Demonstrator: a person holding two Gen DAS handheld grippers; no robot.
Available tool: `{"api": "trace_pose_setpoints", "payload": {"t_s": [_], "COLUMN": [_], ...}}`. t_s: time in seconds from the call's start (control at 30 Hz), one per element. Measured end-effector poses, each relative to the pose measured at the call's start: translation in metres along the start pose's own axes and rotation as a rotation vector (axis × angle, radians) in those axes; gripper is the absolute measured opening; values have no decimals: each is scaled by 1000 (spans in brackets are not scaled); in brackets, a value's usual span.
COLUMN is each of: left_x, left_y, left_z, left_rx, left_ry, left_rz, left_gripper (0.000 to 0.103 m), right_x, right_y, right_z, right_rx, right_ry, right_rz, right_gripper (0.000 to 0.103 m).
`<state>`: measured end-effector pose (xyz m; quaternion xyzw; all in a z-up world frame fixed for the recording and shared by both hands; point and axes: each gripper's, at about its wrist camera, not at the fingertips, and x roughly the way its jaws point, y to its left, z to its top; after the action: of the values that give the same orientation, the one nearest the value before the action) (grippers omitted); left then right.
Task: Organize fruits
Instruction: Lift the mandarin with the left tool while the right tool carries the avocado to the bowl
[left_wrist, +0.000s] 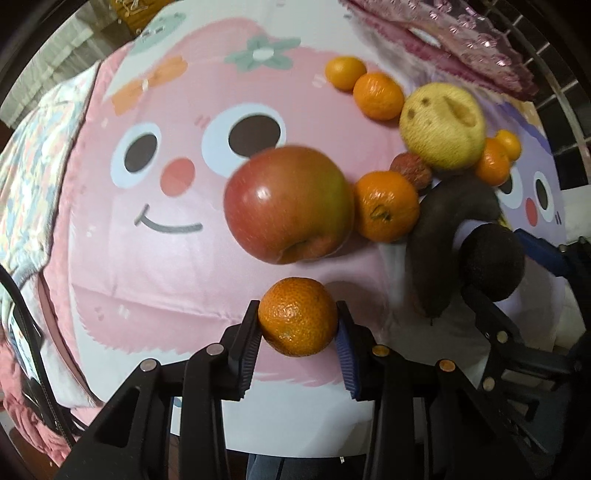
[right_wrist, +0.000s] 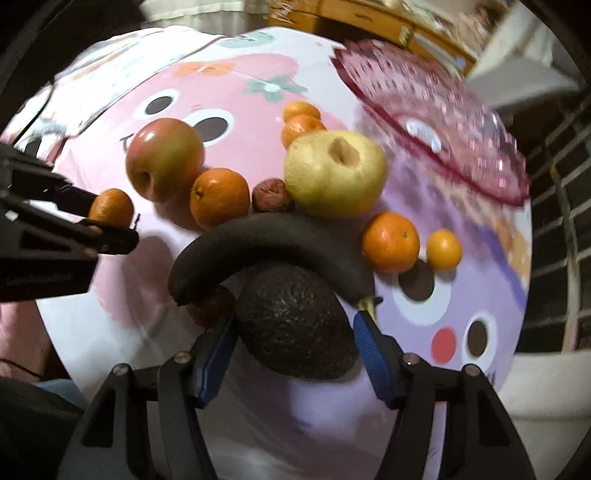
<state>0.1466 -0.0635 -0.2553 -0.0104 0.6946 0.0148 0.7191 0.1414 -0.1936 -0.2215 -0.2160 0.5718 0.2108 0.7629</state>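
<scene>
My left gripper is shut on a small orange, held above the pink cartoon cloth; it also shows in the right wrist view. My right gripper is shut on a dark avocado, seen in the left wrist view too. On the cloth lie a red apple, a blackened banana, a yellow pear, several oranges and a small brown wrinkled fruit.
A pink glass dish stands at the far right of the cloth. A wooden cabinet is behind it. A metal grille runs along the right side. A patterned quilt lies to the left.
</scene>
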Motion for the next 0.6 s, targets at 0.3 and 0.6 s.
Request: {"api": "trace_pose_setpoints", "payload": {"t_s": [0.3,0.6], "left_x": [-45,-103], "left_y": [1,15], "left_z": [1,30], "left_rx": [65,138], "left_ry": [-85,-204], "left_rz": [6,-22], "left_gripper": [36,36], "right_x": [-8,-48], "right_y": [-7,-22], "right_z": [-7,1], "right_rx": [198,336], "right_ry": [2,-74], "right_rz": [50,70], "right_gripper": [64,64]}}
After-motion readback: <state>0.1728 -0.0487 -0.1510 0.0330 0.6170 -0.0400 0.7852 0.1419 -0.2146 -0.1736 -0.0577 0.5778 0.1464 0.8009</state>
